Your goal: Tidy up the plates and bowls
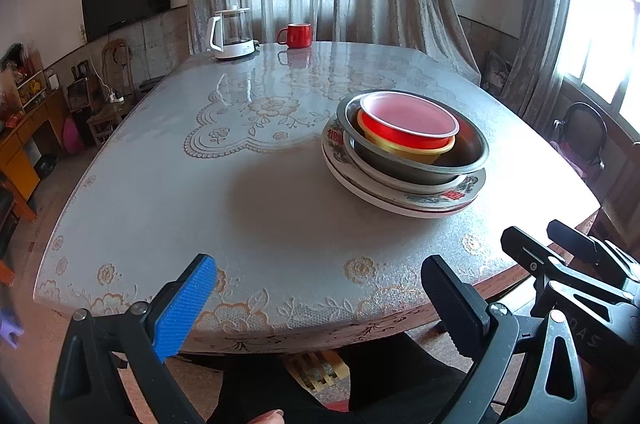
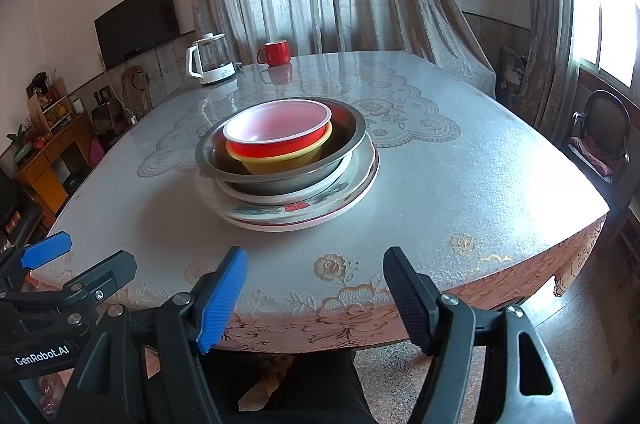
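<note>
One stack stands on the table (image 1: pixel 240 216): patterned plates (image 1: pixel 400 198) at the bottom, a steel bowl (image 1: pixel 474 152) on them, a yellow bowl (image 1: pixel 420 149) inside it and a red bowl (image 1: pixel 408 118) with a white inside on top. The right wrist view shows the same plates (image 2: pixel 320 206), steel bowl (image 2: pixel 350 134), yellow bowl (image 2: pixel 280 166) and red bowl (image 2: pixel 276 128). My left gripper (image 1: pixel 320 300) hangs open over the near table edge, well short of the stack. My right gripper (image 2: pixel 316 298) is open too, beside it, with nothing between its fingers.
At the far end of the table (image 2: pixel 460 184) stand a white glass kettle (image 1: pixel 232 32) and a red mug (image 1: pixel 296 34). A dark chair (image 2: pixel 600 136) is at the right. A person's dark-clothed legs sit below the near edge.
</note>
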Demonstrator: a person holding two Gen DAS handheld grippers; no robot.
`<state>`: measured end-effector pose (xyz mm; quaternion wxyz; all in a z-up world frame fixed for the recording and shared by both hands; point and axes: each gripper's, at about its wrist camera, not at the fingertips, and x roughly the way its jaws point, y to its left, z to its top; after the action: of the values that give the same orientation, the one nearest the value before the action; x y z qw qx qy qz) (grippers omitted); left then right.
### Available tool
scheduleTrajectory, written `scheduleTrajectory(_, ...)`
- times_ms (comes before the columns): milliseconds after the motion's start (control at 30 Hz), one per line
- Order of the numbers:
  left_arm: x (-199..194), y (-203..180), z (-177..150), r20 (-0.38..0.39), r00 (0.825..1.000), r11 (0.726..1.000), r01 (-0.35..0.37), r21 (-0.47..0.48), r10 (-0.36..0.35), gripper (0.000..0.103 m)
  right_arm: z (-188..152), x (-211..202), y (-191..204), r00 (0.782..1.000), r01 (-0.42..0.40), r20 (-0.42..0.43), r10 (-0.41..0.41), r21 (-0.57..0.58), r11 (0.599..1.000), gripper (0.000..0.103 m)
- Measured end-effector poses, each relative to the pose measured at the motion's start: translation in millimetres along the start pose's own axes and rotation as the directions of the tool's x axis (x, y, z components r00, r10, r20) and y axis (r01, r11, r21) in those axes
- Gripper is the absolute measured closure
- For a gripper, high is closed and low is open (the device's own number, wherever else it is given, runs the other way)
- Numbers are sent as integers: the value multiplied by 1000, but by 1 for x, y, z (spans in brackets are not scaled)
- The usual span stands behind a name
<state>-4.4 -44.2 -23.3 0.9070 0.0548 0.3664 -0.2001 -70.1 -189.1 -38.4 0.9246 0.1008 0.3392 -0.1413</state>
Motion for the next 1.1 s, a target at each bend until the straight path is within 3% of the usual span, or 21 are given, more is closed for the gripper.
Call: scheduleTrajectory(1100, 7, -5, 1, -17, 1000, 999, -26, 27, 26, 0, 2, 5, -1, 1000, 8, -7, -8, 7, 1000, 32)
